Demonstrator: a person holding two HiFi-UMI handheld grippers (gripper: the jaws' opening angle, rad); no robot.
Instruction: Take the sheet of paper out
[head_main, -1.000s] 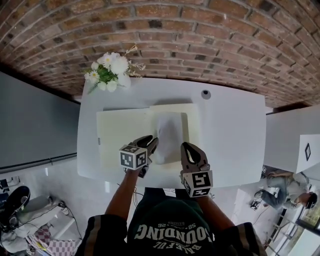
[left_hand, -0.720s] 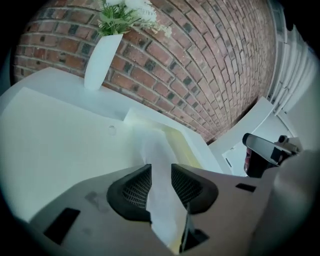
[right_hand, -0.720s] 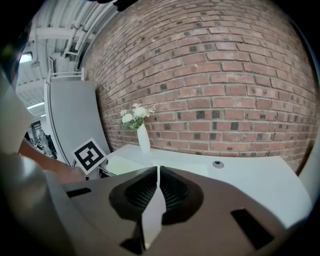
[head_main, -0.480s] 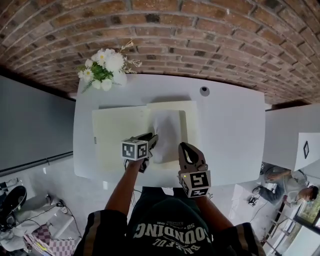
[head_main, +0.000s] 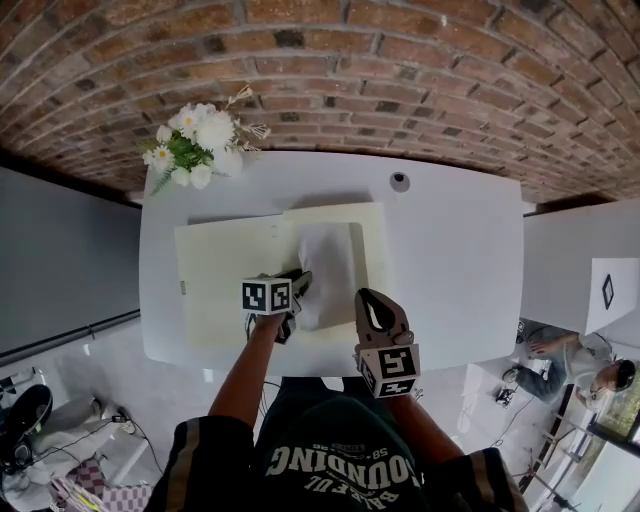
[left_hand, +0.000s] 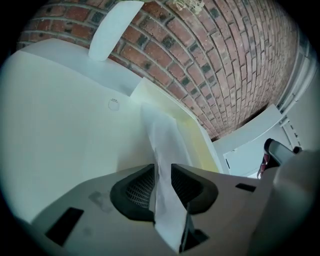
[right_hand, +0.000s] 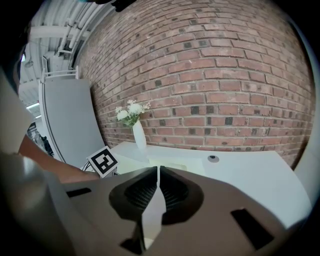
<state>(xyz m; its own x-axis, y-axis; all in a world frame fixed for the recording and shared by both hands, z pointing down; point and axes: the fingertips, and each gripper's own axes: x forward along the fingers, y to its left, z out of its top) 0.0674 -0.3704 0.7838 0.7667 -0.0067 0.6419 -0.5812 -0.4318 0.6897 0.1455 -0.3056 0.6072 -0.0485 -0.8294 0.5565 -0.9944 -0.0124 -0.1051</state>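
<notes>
Brick wall (head_main: 400, 80) backs a white table (head_main: 460, 270) with a bunch of flowers (head_main: 195, 140) at its far left corner.

From the head view, a cream folder (head_main: 220, 280) lies open, and the sheet of paper (head_main: 328, 260) rests on its right half, humped up. Compared with 1 second ago, the left gripper (head_main: 298, 290) has edged in at the sheet's near left corner. The sheet sits about where it did, so I judge the pulling out has barely begun. The right gripper (head_main: 368, 300) hangs just beside the sheet's near right corner.

The left gripper view shows what the head view cannot: both pads are clamped on the sheet, which rises between them.

The right gripper view shows its 2 jaws drawn together to a slit, gripping nothing I can see.
</notes>
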